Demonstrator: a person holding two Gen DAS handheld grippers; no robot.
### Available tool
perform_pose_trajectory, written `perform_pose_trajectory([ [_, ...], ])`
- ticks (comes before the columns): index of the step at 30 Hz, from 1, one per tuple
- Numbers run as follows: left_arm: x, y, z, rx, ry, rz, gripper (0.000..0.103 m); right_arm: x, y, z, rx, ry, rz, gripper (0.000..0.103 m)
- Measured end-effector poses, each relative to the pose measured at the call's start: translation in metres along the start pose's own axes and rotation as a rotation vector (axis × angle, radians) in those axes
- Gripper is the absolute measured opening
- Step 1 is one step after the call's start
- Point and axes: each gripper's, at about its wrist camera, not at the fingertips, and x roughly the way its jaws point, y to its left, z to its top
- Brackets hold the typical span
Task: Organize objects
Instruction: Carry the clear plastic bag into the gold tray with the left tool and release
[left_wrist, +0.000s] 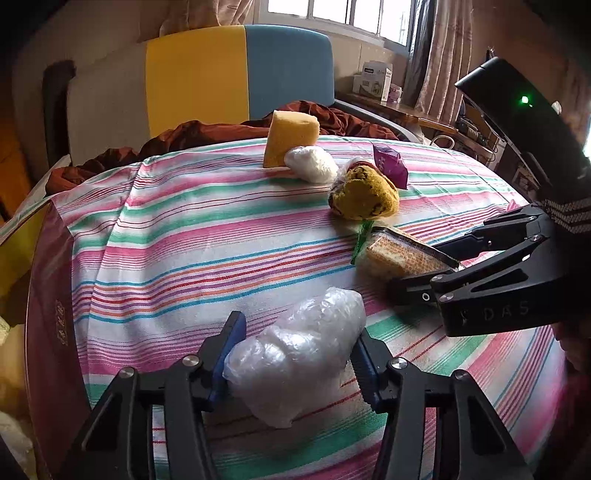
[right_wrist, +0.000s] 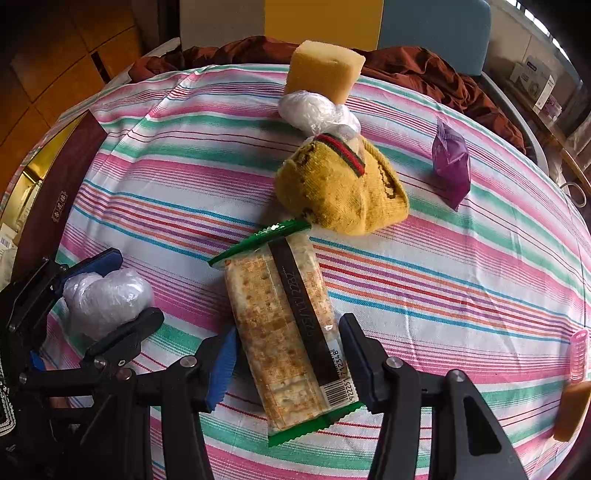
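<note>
Between the right gripper's (right_wrist: 288, 354) jaws lay the cracker packet (right_wrist: 288, 332) on the striped counter (right_wrist: 461, 280), both pads against its long sides. Left gripper's (left_wrist: 291, 354) jaws pinched the smaller plastic-wrapped bundle (left_wrist: 299, 358), pads pressing its two flanks.

each camera sits on a gripper and looks forward and down along its two fingers, close to the striped cloth (left_wrist: 177, 236). the left one looks across the table toward the window (left_wrist: 332, 14), with a clear plastic bag (left_wrist: 295, 365) right in front. the right one tips down more, over a cracker pack (right_wrist: 284, 328). both see the sponge (left_wrist: 291, 138), the yellow sock (right_wrist: 340, 184) and each other's gripper.
</note>
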Motion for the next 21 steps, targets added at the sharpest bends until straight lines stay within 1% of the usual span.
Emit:
perform_pose_trajectory([
  [3, -0.005, 0.0, -0.001, 0.003, 0.015, 0.021, 0.053, 0.0, 0.0, -0.001, 0.001, -0.003, 0.004, 0.055],
  [5, -0.014, 0.002, -0.001, -0.023, 0.016, 0.009, 0.052, 0.0, 0.001, -0.001, 0.0, -0.005, 0.005, 0.055],
  [10, -0.05, 0.001, 0.005, -0.014, -0.057, 0.008, 0.053, -0.001, 0.002, -0.003, -0.003, -0.011, 0.002, 0.055],
  [14, -0.078, 0.009, 0.013, -0.039, -0.102, 0.014, 0.053, -0.001, 0.004, -0.005, -0.007, -0.016, -0.003, 0.055],
  [21, -0.118, 0.048, 0.018, -0.095, -0.154, 0.056, 0.053, -0.002, 0.006, -0.007, -0.011, -0.023, -0.013, 0.055],
])
